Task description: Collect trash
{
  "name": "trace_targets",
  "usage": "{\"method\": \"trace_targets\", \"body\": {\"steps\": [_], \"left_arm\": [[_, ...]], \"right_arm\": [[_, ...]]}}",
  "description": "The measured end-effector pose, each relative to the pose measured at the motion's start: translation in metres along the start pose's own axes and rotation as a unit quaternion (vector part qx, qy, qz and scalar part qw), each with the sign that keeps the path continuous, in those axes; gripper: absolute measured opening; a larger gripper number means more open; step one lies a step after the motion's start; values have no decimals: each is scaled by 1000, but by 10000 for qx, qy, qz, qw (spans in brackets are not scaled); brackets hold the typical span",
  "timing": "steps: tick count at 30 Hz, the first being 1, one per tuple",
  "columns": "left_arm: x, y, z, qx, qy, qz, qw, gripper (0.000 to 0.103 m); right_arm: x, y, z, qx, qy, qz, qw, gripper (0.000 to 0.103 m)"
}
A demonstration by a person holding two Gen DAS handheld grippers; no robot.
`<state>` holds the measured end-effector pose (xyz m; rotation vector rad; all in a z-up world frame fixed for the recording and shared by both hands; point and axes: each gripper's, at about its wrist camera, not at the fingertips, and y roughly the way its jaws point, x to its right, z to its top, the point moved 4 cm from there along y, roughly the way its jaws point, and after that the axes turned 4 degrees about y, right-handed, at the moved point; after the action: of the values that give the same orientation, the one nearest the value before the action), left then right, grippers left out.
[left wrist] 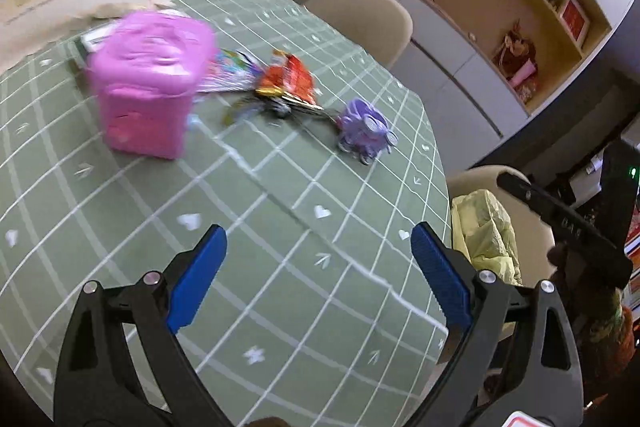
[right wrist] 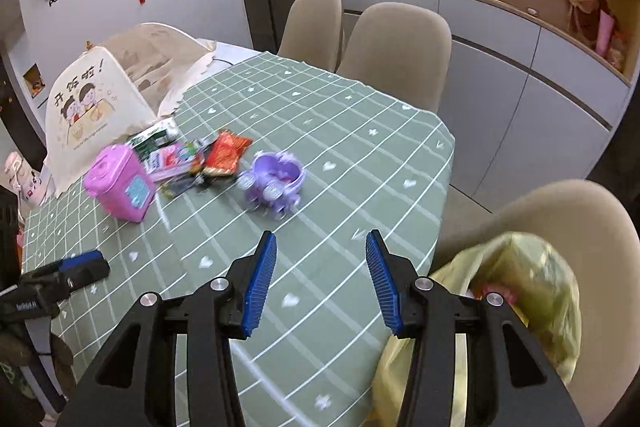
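A heap of snack wrappers [left wrist: 276,83] [right wrist: 200,163], with a red one [right wrist: 228,153] on top, lies on the green checked tablecloth [left wrist: 280,267] [right wrist: 352,155]. To its left stands a small pink lidded bin [left wrist: 148,87] [right wrist: 120,183], and to its right a purple toy cart [left wrist: 364,129] [right wrist: 276,181]. A yellow plastic bag [left wrist: 486,239] [right wrist: 524,287] with trash inside sits on the chair at the table's right edge. My left gripper [left wrist: 318,229] is open above the cloth, short of the heap. My right gripper [right wrist: 321,235] is open and holds nothing, just left of the bag.
A cream mesh food cover [right wrist: 100,99] with a cartoon print stands behind the bin. Beige chairs [right wrist: 396,51] line the far side of the table, and a grey cabinet with shelves [right wrist: 500,39] runs behind them. A blue-padded finger of the left gripper [right wrist: 86,263] shows at the left.
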<state>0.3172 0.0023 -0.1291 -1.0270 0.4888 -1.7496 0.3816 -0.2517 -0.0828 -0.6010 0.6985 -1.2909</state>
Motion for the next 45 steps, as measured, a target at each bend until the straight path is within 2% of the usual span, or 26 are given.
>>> {"method": "trace_targets", "body": {"steps": [6, 9, 15, 17, 21, 24, 26, 28, 31, 34, 37, 38, 39, 40, 42, 45], "left_arm": [[34, 53, 58, 229, 36, 322, 9992, 89], [45, 90, 84, 160, 8, 481, 9987, 87], [59, 161, 113, -331, 265, 1064, 9934, 62], [58, 172, 114, -471, 255, 1173, 9916, 60], [51, 172, 111, -465, 94, 1173, 9920, 60], [43, 151, 115, -48, -60, 1127, 9936, 60], [32, 133, 124, 342, -47, 1321, 9906, 60], [19, 125, 131, 464, -30, 1522, 9873, 61], [-5, 133, 137, 209, 92, 1775, 9839, 60], [-13, 153, 136, -161, 402, 1938, 9801, 54], [-16, 166, 133, -327, 518, 1931, 9793, 53], [-17, 166, 132, -313, 497, 1886, 9803, 51], [-17, 165, 133, -310, 455, 1828, 9816, 38], [-19, 161, 133, -331, 360, 1693, 9844, 16], [-20, 152, 130, -344, 225, 1589, 9864, 10], [-11, 123, 118, -209, 301, 1378, 9898, 8]], "right_arm": [[48, 29, 31, -10, 114, 62, 9999, 44], [72, 41, 39, -31, 288, 132, 9995, 44], [111, 51, 40, -76, 443, 147, 9989, 44], [120, 54, 37, -100, 469, 140, 9988, 44], [130, 61, 35, -139, 569, 214, 9981, 44], [128, 65, 36, -102, 583, 304, 9978, 44], [125, 69, 36, -101, 595, 353, 9976, 44], [121, 73, 34, -165, 621, 426, 9970, 44], [110, 80, 29, -255, 549, 517, 9968, 44], [98, 79, 27, -293, 433, 575, 9970, 44], [91, 76, 26, -299, 343, 550, 9974, 44], [89, 75, 26, -313, 324, 532, 9976, 44], [88, 75, 25, -323, 316, 521, 9976, 44], [87, 74, 24, -329, 314, 511, 9977, 44], [82, 75, 23, -354, 325, 520, 9975, 44], [68, 79, 24, -372, 295, 590, 9971, 44]]}}
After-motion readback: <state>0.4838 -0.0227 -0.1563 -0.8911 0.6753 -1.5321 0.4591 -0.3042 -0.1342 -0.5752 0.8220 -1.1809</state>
